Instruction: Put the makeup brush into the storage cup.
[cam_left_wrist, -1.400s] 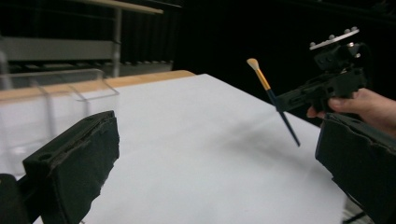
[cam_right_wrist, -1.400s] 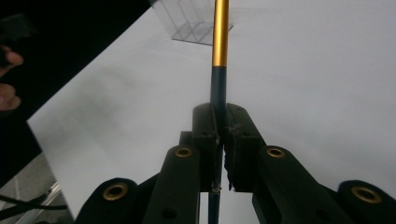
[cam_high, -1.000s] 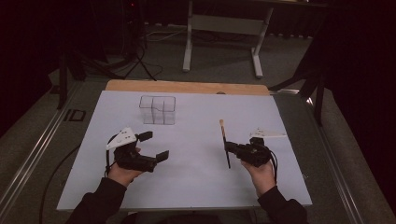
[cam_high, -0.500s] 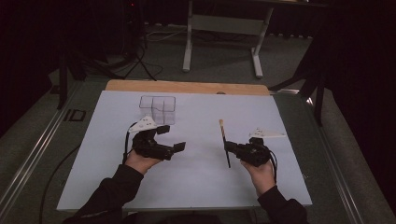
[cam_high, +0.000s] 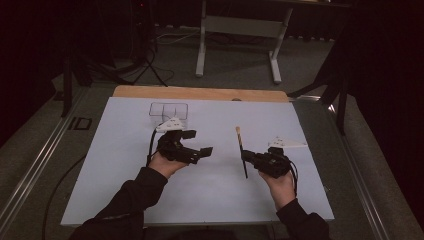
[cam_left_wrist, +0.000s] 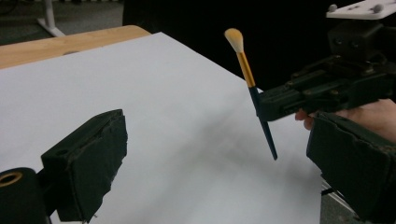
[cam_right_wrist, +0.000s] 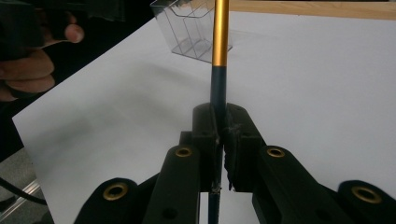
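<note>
Right gripper (cam_high: 248, 159) was clamped tight on the brush (cam_high: 241, 151), jaws pinching the dark lower part of the handle, just below the gold band. In the high view the brush stood off the white sheet (cam_high: 125, 190), bristle end pointing toward the far side of the table, dark tip toward the person. The left gripper view had the same brush (cam_left_wrist: 252, 91) tilted, pale bristles up top, gold ferrule under them, dark handle running down through the right gripper (cam_left_wrist: 273, 105) with its tip hanging clear above the sheet. In the right gripper view the handle (cam_right_wrist: 218, 65) ran straight up between the closed pads. Left gripper (cam_high: 199, 142) was wide open with nothing between the jaws; they had just been closing a touch. It sat left of the brush, near it but not touching, jaws aimed toward it. Clear plastic organizer (cam_high: 169, 111) with compartments stood on the far part of the sheet, just beyond the left gripper, well apart from the brush. Wooden table edge (cam_high: 200, 93) showed past the sheet.
</note>
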